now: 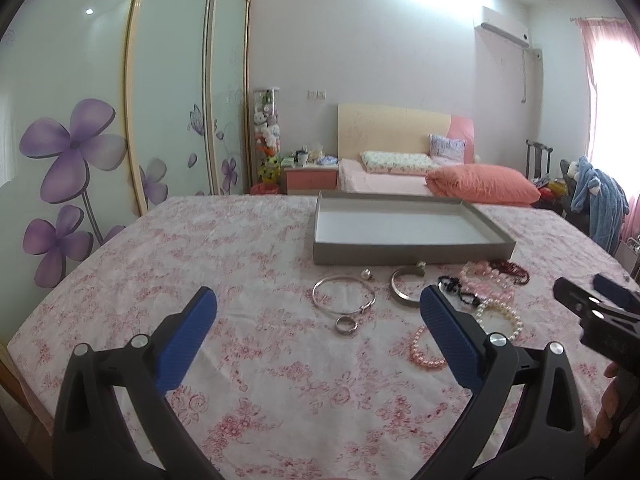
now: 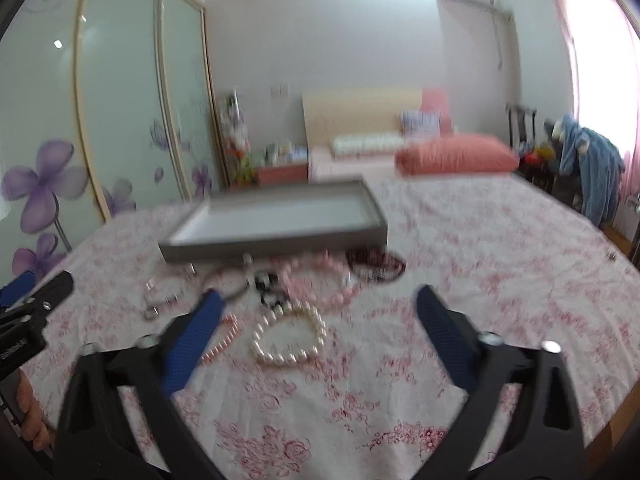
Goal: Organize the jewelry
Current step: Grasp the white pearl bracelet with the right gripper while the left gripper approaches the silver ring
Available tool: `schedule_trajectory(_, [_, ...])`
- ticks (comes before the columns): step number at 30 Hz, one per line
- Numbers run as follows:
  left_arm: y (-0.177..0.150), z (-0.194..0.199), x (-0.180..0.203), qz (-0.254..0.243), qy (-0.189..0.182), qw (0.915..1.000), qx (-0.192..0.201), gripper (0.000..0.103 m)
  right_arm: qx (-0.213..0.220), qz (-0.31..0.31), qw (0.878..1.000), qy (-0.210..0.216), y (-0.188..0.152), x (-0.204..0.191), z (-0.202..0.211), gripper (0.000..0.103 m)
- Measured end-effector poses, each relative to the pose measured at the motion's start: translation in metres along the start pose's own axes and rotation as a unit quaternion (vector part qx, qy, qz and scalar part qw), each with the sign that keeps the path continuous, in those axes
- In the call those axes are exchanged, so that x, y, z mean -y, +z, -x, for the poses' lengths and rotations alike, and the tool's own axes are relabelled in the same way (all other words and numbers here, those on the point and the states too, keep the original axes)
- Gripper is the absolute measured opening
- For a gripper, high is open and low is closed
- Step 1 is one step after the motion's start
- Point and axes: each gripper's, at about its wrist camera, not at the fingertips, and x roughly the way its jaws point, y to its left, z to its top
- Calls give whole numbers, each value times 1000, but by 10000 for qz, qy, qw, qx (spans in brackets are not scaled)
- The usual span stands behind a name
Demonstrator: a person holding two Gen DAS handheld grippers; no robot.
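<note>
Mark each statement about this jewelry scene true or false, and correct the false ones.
1. The tray already holds jewelry. False: its white floor is bare; all the pieces lie on the cloth in front of it.
2. Both grippers are open. True: the left gripper and the right gripper each have their jaws spread wide with nothing between them.
3. The small ring lies inside the tray. False: it lies on the cloth, close to the thin bangle.
4. The white pearls lie nearer the right gripper than the tray does. True.
5. The left gripper grips the cuff. False: the cuff lies free on the cloth.
</note>
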Motion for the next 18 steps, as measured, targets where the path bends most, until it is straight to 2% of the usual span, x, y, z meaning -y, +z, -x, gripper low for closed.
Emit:
schedule_trajectory(3, [-1,-8,-3,-2,23,9999,-164,99,-840,-192,9962,89,0,8,-29,59])
schedule_trajectory(4, [0,-11,-4,-1,24,9997,-230,99,-1080,-279,9937,124,-1,11,-37,56])
schedule_trajectory(7, [0,-23,-5,-63,41,9987,-497,99,-1569,-366,9868,148,-3,13,-53,47])
schedule_trajectory(9, [0,-32,-4,-140,74,9976,-671,99,-1728,-290,9844,145,-7,7,-62,40])
schedule_trajectory(11, [0,-42,-3,-234,78,9962,-841,99,-1841,-213,9826,156,-9,2,-66,38])
schedule_trajectory(16, [0,-64,0,-388,40,9922,-1184,99,-1984,-49,9801,97,-12,-8,-71,31])
schedule_trajectory(18, [0,-71,2,-414,6,9904,-1319,99,-1956,56,9807,0,-12,-8,-71,25])
